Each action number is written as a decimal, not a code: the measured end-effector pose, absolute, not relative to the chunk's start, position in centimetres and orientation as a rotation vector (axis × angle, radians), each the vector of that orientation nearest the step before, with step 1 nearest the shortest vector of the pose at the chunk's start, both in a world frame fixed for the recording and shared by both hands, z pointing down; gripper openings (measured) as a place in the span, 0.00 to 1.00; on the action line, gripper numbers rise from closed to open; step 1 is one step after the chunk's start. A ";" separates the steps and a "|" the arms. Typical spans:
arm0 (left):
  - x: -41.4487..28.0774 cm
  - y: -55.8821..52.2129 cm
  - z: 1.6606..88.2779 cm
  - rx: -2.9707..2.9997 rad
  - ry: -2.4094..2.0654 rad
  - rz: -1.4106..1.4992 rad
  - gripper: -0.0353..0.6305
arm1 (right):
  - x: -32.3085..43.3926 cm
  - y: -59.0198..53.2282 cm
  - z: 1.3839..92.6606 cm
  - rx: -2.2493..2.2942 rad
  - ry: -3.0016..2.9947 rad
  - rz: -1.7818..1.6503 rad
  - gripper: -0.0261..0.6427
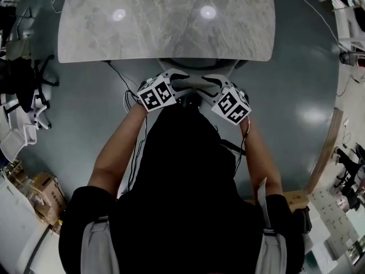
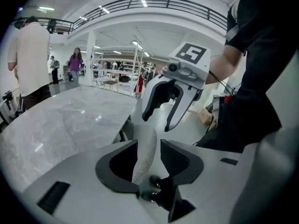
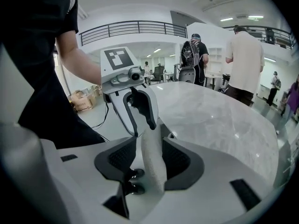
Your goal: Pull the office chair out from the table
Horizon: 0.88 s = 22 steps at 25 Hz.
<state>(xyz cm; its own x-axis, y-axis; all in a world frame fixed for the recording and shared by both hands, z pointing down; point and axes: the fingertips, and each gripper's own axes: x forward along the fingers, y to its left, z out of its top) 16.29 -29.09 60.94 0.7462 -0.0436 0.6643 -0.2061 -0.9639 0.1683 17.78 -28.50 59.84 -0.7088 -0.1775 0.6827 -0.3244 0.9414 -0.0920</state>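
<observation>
Nearest the camera in the head view, the person's dark torso fills the lower frame, and both forearms reach forward and down. They end at the left gripper and the right gripper, set side by side, just apart, at the near edge of the table.

Each gripper straddles the top edge of the chair. Each gripper's own view shows its jaws wide apart, with the pale padded rim of the chair back standing upright between them. A gap shows beside the rim, so neither pair seems to press on it; both grippers are wide and hold nothing yet.

The chair is tucked in against the table. Only the top of its back shows, a pale curve at the table's edge. The seat and base are hidden under the table or behind the person.

This looks like the grasping step: the grippers are placed but the grip is not made. The next move calls for closing both pairs of jaws firmly on the rim, then drawing straight back toward the body with both hands level, so the chair rolls out over the floor without twisting.

Beyond the table lies an open hall, with people standing and a railing overhead.
</observation>
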 end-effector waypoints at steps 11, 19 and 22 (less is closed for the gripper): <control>17.1 -27.9 64.9 2.761 -0.012 1.371 0.33 | 17.3 -27.7 64.8 0.235 -2.251 0.189 0.37; 17.5 -28.0 67.2 2.762 0.050 1.525 0.34 | 17.9 -27.7 67.2 0.210 -2.180 0.153 0.37; 17.6 -28.1 68.1 2.741 0.054 1.563 0.33 | 18.0 -27.6 67.8 0.212 -2.168 0.158 0.37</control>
